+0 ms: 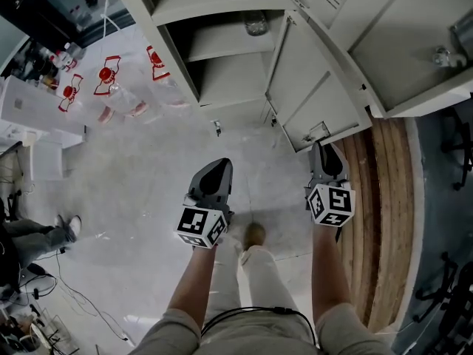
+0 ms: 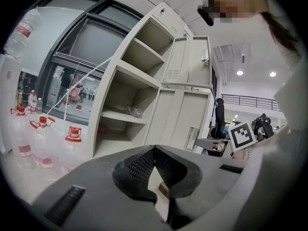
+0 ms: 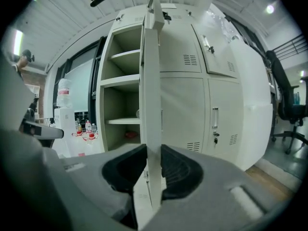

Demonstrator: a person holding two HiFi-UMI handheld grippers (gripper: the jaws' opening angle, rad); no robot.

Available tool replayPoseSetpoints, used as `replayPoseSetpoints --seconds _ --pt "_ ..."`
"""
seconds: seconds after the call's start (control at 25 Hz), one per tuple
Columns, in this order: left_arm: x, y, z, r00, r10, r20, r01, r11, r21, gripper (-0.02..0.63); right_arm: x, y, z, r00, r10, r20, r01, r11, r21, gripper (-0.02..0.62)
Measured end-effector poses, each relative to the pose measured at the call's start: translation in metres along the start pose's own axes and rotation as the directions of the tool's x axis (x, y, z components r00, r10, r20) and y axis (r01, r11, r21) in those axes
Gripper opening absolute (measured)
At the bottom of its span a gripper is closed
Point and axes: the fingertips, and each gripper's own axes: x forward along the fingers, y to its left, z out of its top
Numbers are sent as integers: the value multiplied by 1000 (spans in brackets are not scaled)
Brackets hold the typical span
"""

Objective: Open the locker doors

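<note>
the right claw [image 3: 153,150] pinches the free edge of the open locker door [image 3: 152,81], which stands edge-on straight ahead, long axis upright. the left claw [image 2: 154,152] is pressed together, empty, and farther from it. pale floor [image 1: 140,168] below; water bottles [image 2: 43,143] stand at the left.

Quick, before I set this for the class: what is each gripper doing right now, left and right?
Left gripper: closed, holding nothing.
Right gripper: closed on the edge of the open locker door.
</note>
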Motion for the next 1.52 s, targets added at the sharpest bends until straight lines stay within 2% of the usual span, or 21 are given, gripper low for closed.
replayPoseSetpoints --seconds 0.52,0.72,0.88,1.04,1.2,1.52 --pt "9 1 -3 1000 -8 -17 8 1000 18 -2 11 -34 3 997 -78 24 76 995 70 95" --pt "7 4 -3 1000 -2 -17 2 1000 20 -2 8 -40 2 991 -125 37 121 988 95 207" --pt "5 5 -2 1000 5 -13 -4 1000 19 -2 -1 -38 0 990 -135 39 131 987 92 230" --pt "3 3 2 1000 7 -3 -7 1000 22 -2 -14 -29 7 991 -120 61 117 992 50 230" --pt "0 2 10 1000 12 11 -12 1000 21 -2 -24 -14 15 995 -77 59 77 997 8 207" --pt "-11 3 44 999 20 49 -22 999 39 -2 -33 25 49 997 12 74 -10 1000 -19 58"
